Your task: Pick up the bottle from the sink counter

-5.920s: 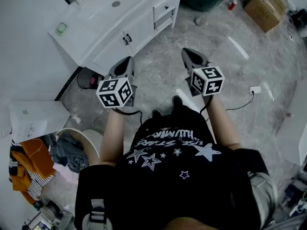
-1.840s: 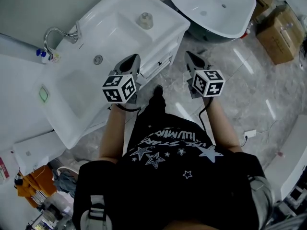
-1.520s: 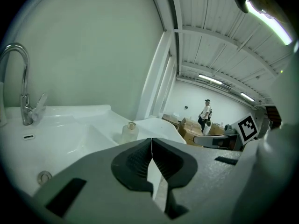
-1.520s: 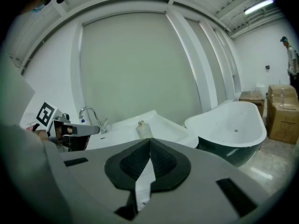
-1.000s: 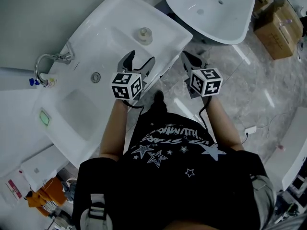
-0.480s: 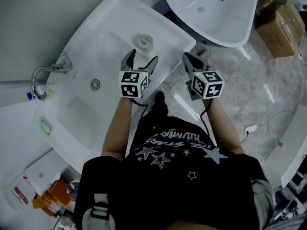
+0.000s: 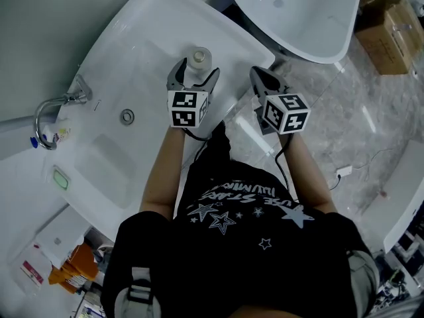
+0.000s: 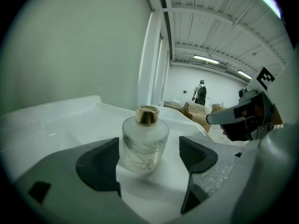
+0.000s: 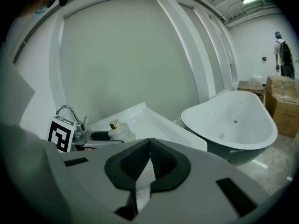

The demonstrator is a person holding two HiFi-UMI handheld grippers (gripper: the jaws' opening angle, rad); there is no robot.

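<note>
A small round frosted glass bottle (image 8: pixel 145 141) with a gold cap stands upright on the white sink counter (image 7: pixel 228 48). In the head view the bottle (image 7: pixel 198 59) sits just beyond my left gripper (image 7: pixel 193 78), whose jaws stand wide apart. In the left gripper view the bottle rests between the two dark pads (image 8: pixel 99 163), touching neither. My right gripper (image 7: pixel 263 79) hovers beside the counter's edge over the floor, jaws pressed together and empty. The right gripper view shows the bottle (image 9: pixel 120 131) small at the left.
A basin with a drain (image 7: pixel 127 116) and a chrome faucet (image 7: pixel 56 108) lie left of the bottle. A white bathtub (image 7: pixel 298 8) stands to the right, cardboard boxes (image 7: pixel 396 28) beyond it. A green item (image 7: pixel 60 178) sits on the counter's near end. A person (image 8: pixel 201 93) stands far off.
My left gripper moved forward over the counter toward the bottle, and its jaws now flank it. The right gripper barely moved.
</note>
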